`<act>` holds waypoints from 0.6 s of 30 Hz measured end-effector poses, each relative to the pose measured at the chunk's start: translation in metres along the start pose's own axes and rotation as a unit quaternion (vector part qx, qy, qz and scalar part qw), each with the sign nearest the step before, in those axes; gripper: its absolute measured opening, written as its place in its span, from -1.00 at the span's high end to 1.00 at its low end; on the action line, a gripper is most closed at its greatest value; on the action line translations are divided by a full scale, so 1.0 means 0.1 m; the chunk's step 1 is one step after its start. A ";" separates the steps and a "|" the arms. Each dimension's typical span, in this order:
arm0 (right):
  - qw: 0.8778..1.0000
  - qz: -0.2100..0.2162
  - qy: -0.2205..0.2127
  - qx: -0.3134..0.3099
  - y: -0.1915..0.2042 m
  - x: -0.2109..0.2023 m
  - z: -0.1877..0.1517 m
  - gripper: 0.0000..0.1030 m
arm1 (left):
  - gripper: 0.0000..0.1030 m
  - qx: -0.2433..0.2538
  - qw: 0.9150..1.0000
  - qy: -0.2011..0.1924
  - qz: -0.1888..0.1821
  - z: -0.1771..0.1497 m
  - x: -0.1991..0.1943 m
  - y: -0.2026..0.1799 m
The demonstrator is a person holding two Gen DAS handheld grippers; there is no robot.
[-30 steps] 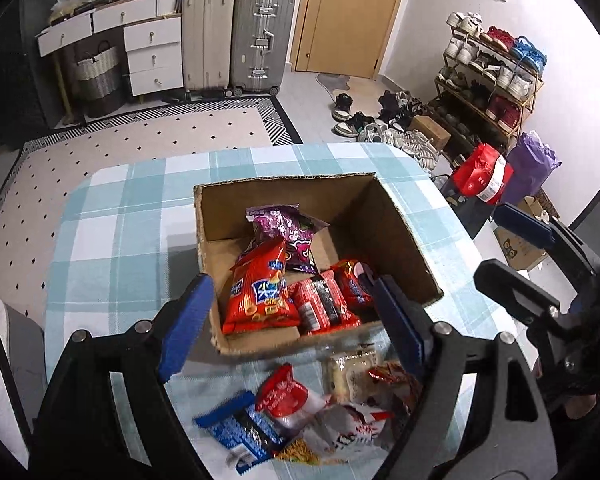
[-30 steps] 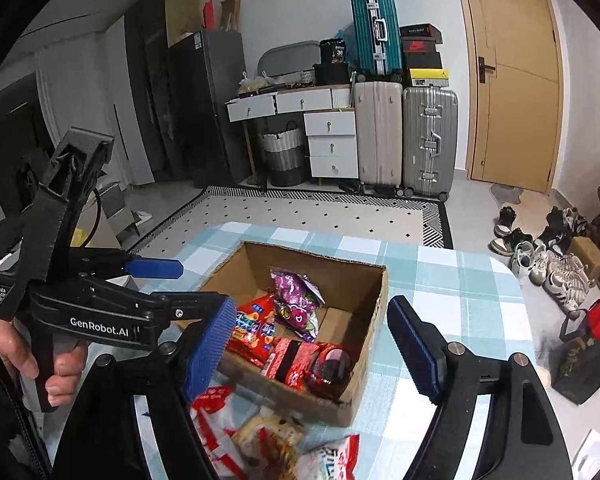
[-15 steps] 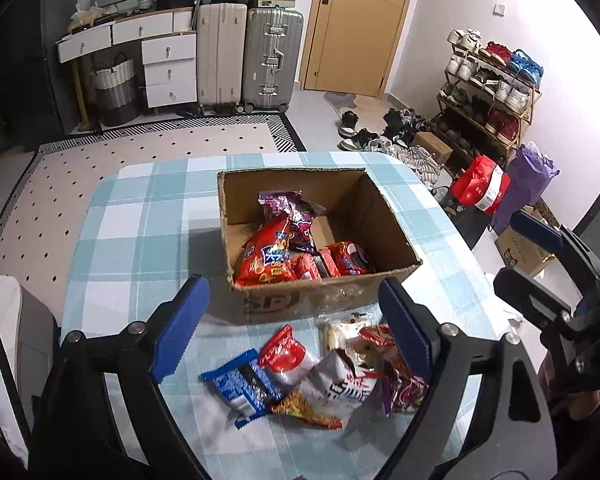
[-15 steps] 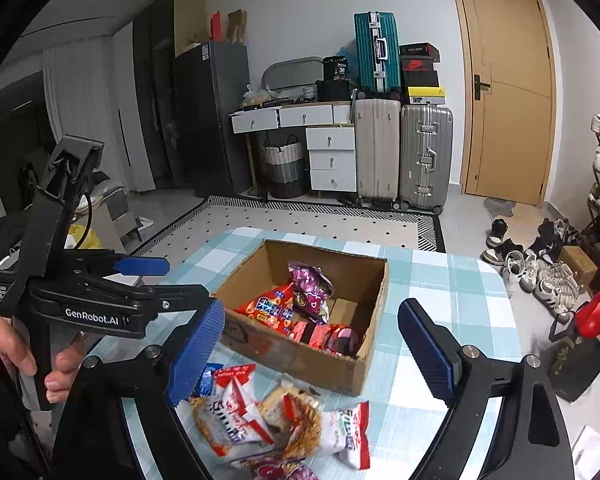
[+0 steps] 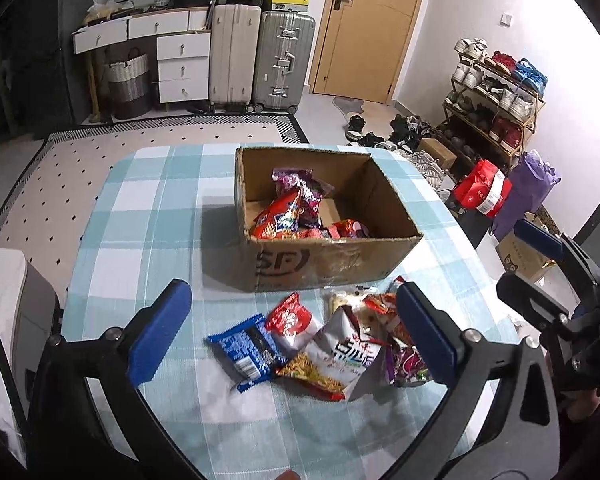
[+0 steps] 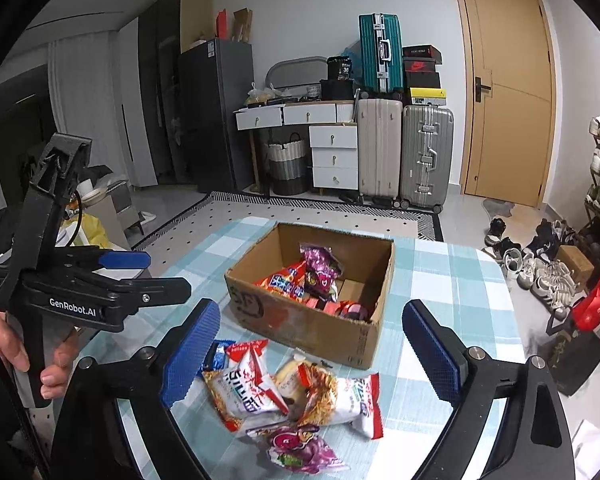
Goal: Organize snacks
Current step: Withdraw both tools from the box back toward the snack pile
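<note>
An open cardboard box (image 5: 332,264) stands on the checked table, also in the right wrist view (image 6: 300,328). It holds red and purple snack packets (image 5: 290,210). A pile of loose packets (image 5: 332,348) lies in front of the box, with a blue packet (image 5: 244,350) at its left; the pile also shows in the right wrist view (image 6: 292,396). My left gripper (image 5: 290,340) is open and empty above the pile. My right gripper (image 6: 312,352) is open and empty above the same pile.
The blue-and-white checked tablecloth (image 5: 148,216) covers a rounded table. Beyond it are a patterned rug (image 5: 140,140), suitcases (image 5: 260,56), white drawers, a door and a shoe rack (image 5: 496,100) at the right. Bags (image 5: 484,192) stand by the table's right edge.
Both grippers have pulled back from over the box toward the near side of the table. The loose pile has come fully into view. Both stay open and empty.
</note>
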State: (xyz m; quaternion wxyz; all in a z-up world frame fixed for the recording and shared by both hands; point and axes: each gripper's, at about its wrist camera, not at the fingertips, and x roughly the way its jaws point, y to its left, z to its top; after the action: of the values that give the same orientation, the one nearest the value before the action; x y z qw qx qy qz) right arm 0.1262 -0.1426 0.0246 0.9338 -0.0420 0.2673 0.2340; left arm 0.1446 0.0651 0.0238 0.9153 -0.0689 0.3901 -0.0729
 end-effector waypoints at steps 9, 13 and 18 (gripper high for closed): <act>1.000 0.001 0.018 0.009 0.02 0.05 -0.25 -0.83 | -0.97 -0.012 1.000 0.015 -0.006 -0.26 0.11 0.06; 0.999 0.005 0.030 0.018 0.03 0.06 -0.42 -0.83 | -0.97 -0.020 1.000 0.021 -0.008 -0.37 0.18 0.09; 0.999 0.011 0.046 0.021 0.06 0.07 -0.65 -0.83 | -0.97 -0.022 0.999 0.019 -0.015 -0.50 0.24 0.12</act>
State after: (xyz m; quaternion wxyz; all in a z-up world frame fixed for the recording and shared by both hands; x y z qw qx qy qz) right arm 0.0978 -0.1475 -0.0345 0.9187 -0.0302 0.3150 0.2364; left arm 0.1261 0.0685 -0.0292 0.9049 -0.0938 0.4075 -0.0790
